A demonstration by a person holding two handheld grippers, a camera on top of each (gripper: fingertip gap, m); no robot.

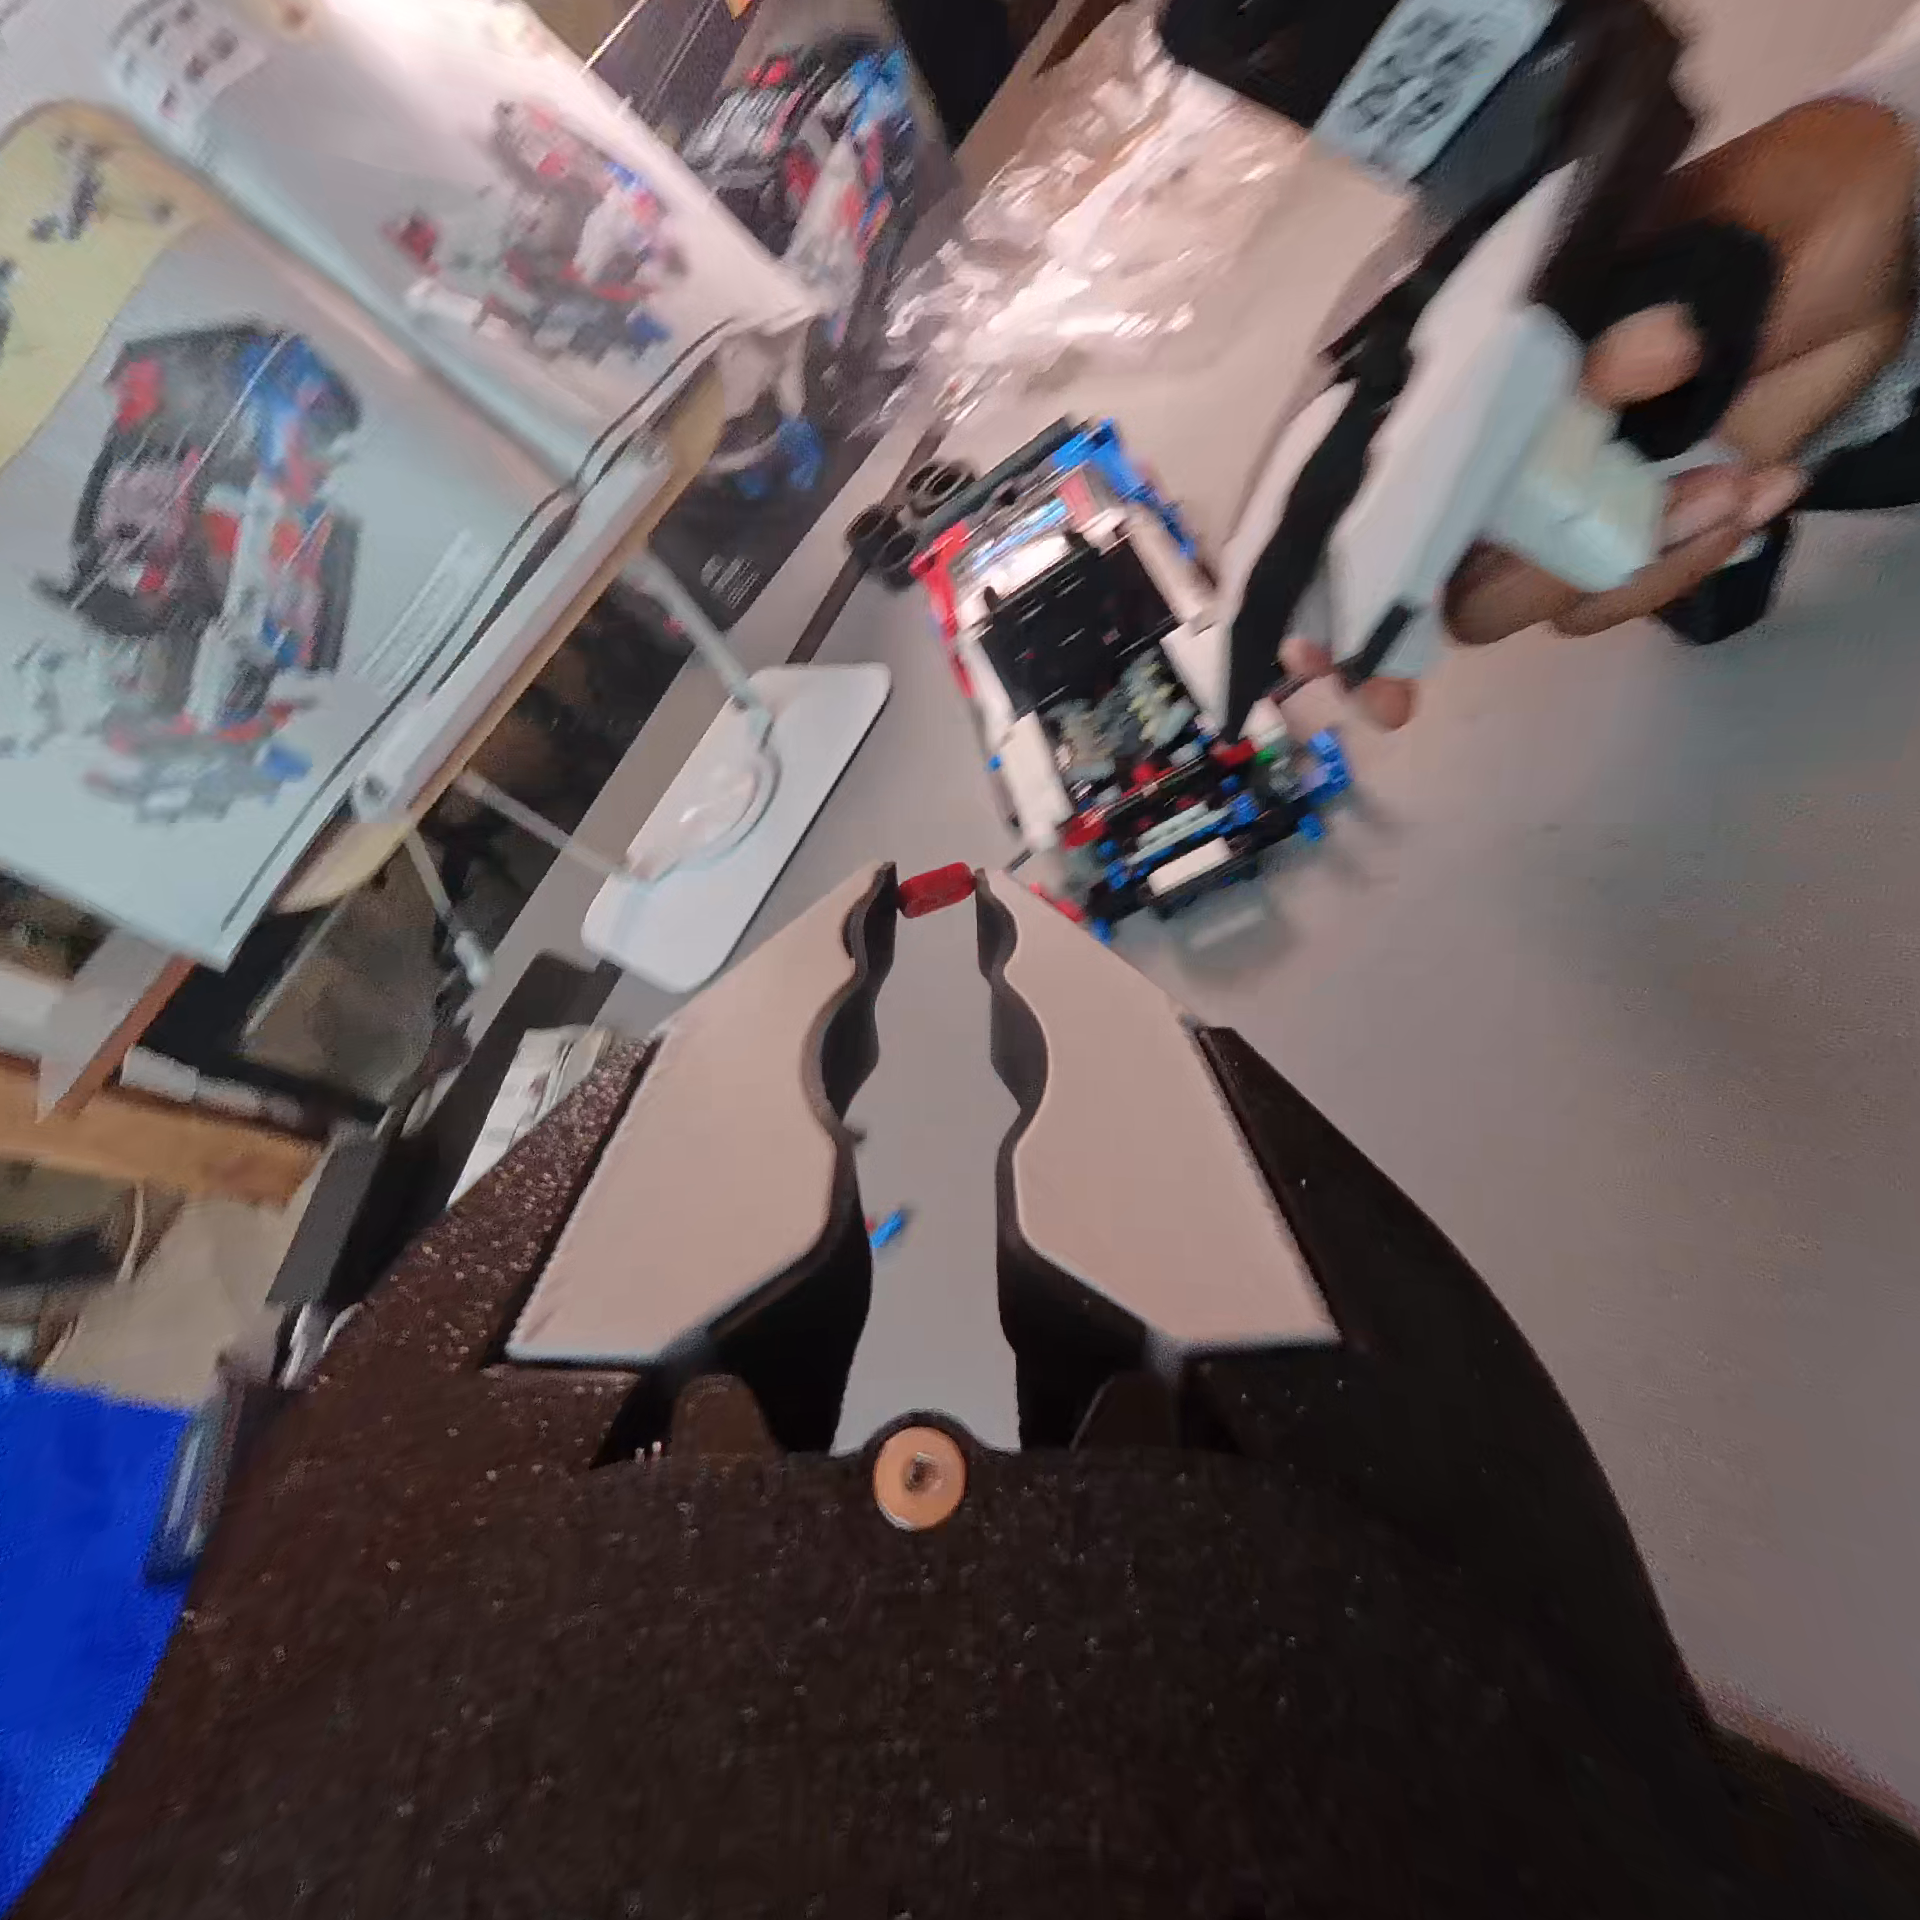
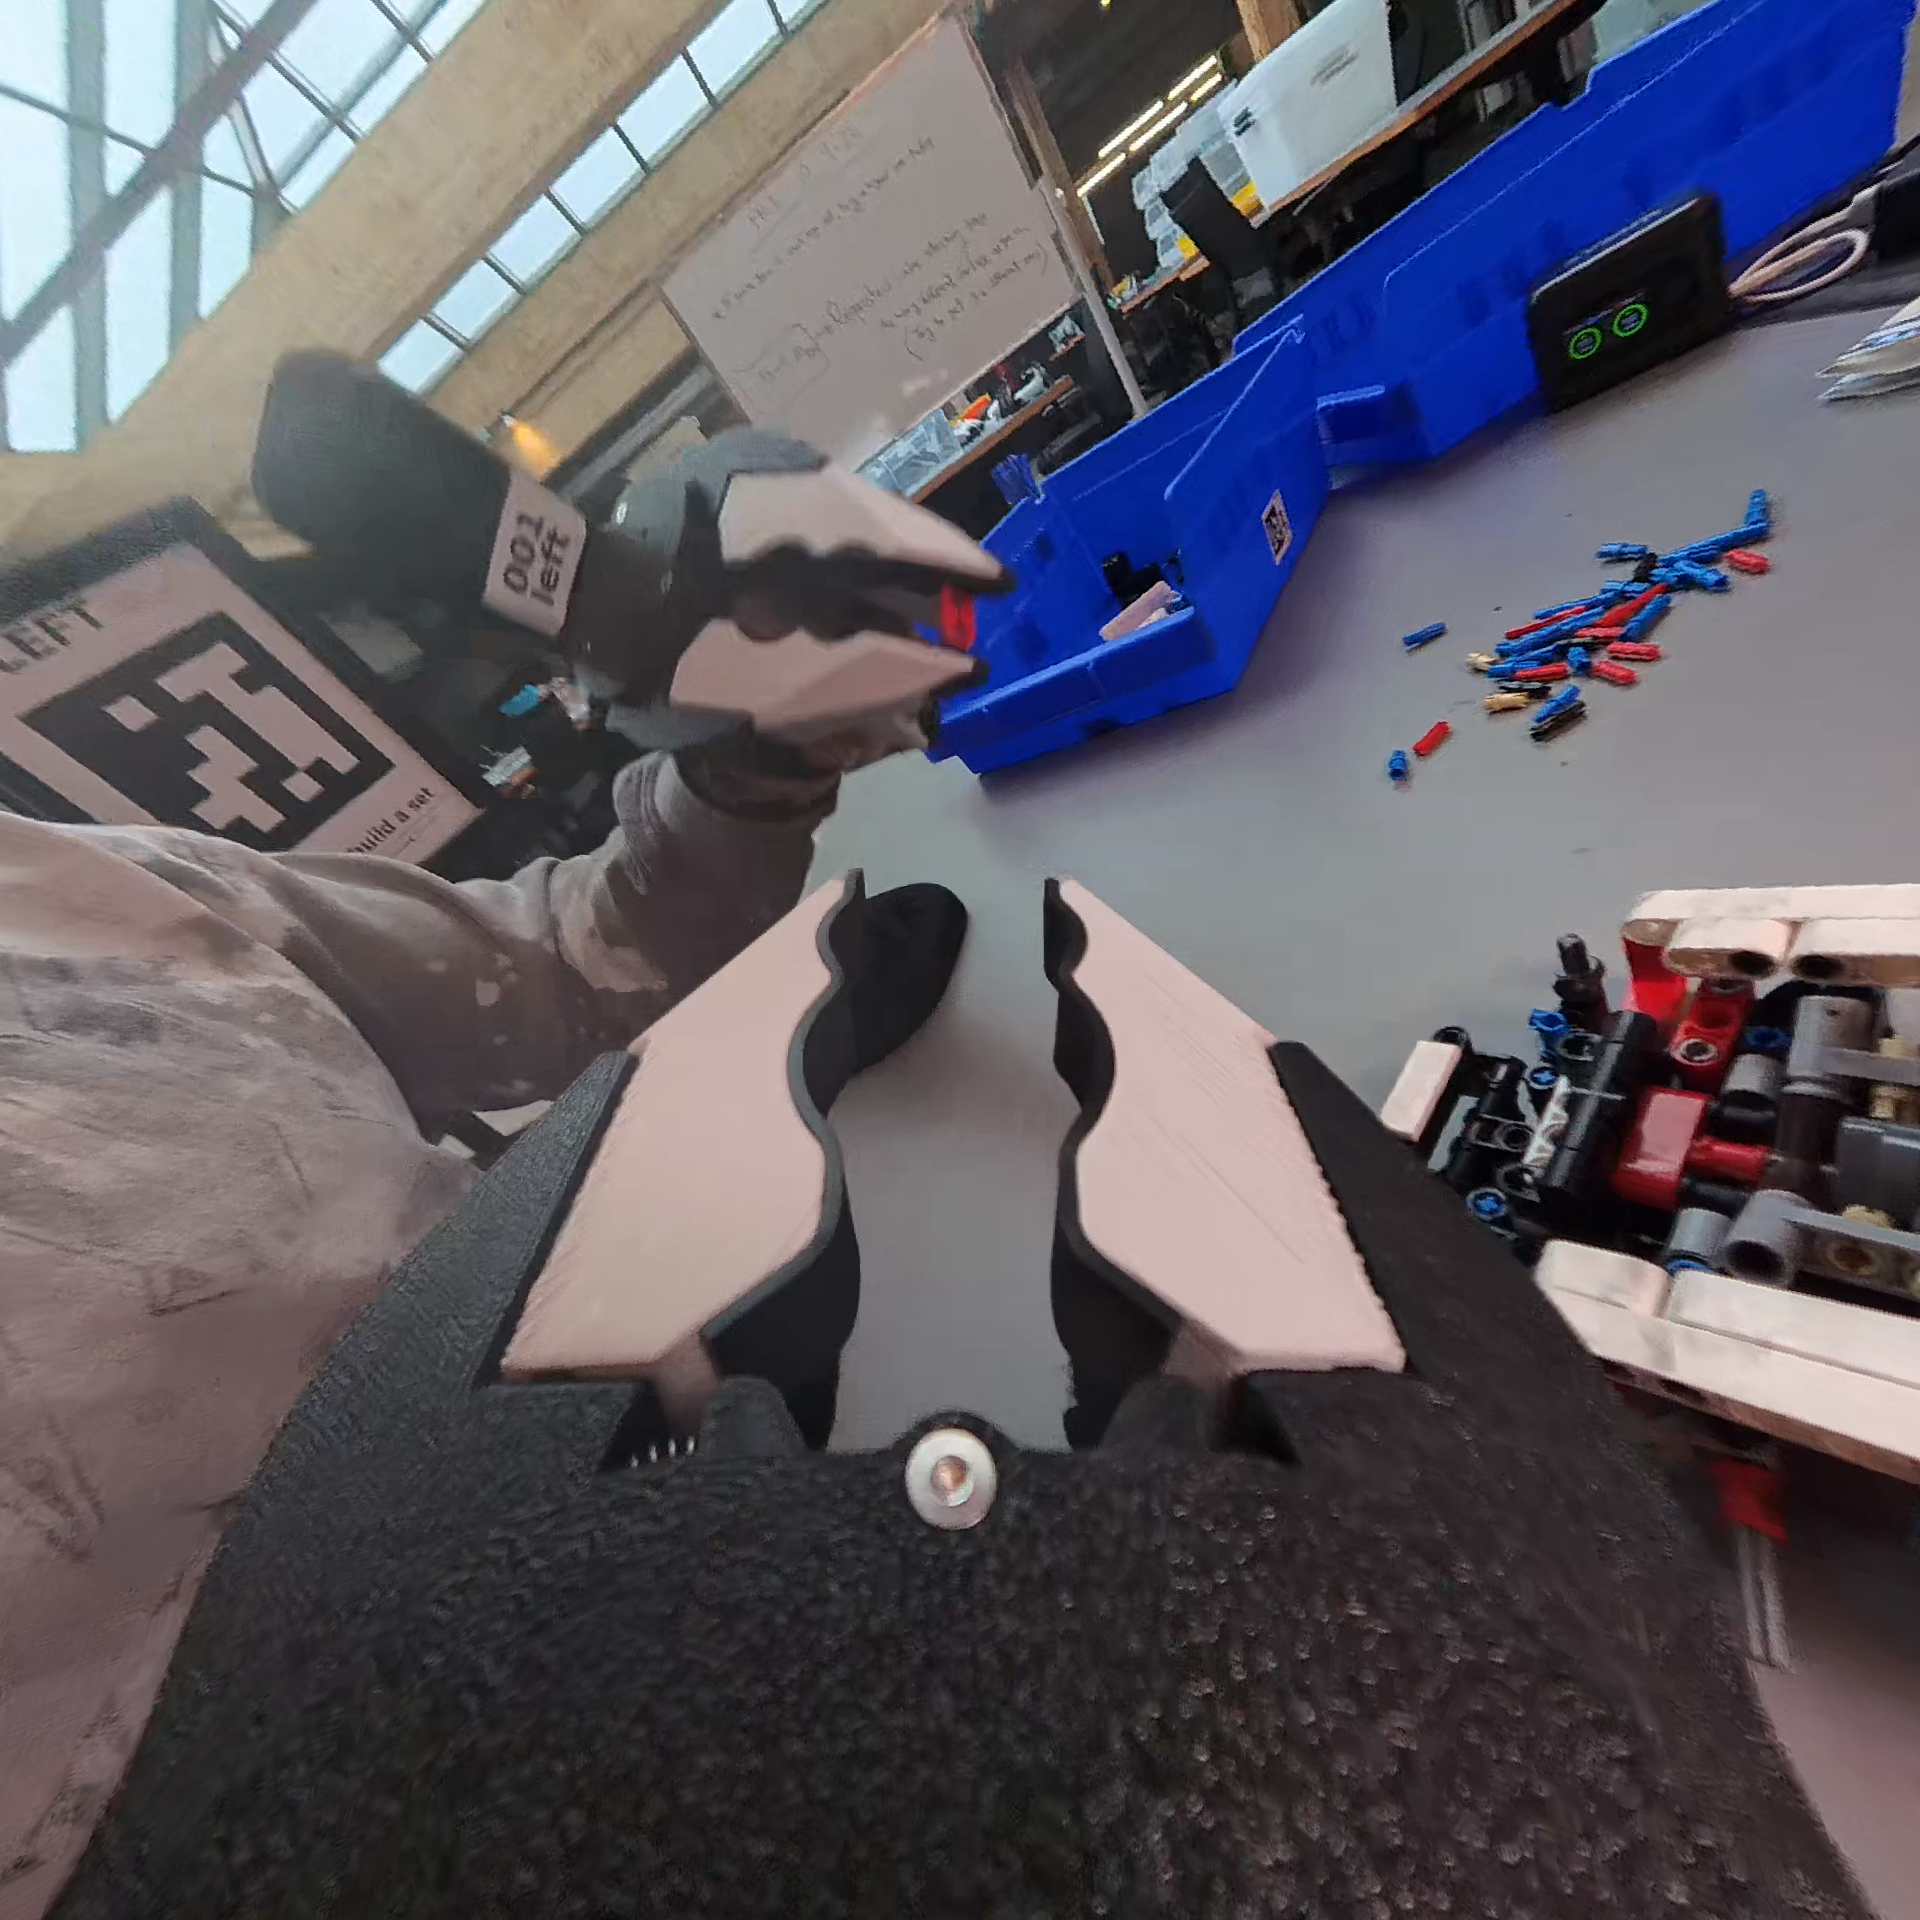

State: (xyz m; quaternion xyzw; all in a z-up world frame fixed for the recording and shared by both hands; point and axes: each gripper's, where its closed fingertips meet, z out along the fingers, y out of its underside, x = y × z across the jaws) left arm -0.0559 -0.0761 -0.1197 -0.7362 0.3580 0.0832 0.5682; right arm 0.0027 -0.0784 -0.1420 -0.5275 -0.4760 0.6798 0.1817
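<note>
My left gripper (image 1: 935,891) is shut on a small red brick piece (image 1: 935,894), pinched at its fingertips and held above the grey table. It also shows in the right wrist view (image 2: 971,623) with the red piece (image 2: 956,615) between its tips. My right gripper (image 2: 951,888) is open and empty above the table, beside a partly built brick car (image 2: 1704,1153). In the left wrist view the right gripper (image 1: 1262,686) reaches down to the top of the car (image 1: 1112,675), which is white, blue, red and black.
An open instruction booklet (image 1: 312,468) rests on a white stand (image 1: 738,821) at the left. Black tyres (image 1: 914,509) and clear plastic bags (image 1: 1122,229) lie behind the car. A blue sorting tray (image 2: 1299,499) and a pile of loose blue and red pins (image 2: 1590,634) are on the table. Left tips to right tips: about 8 centimetres.
</note>
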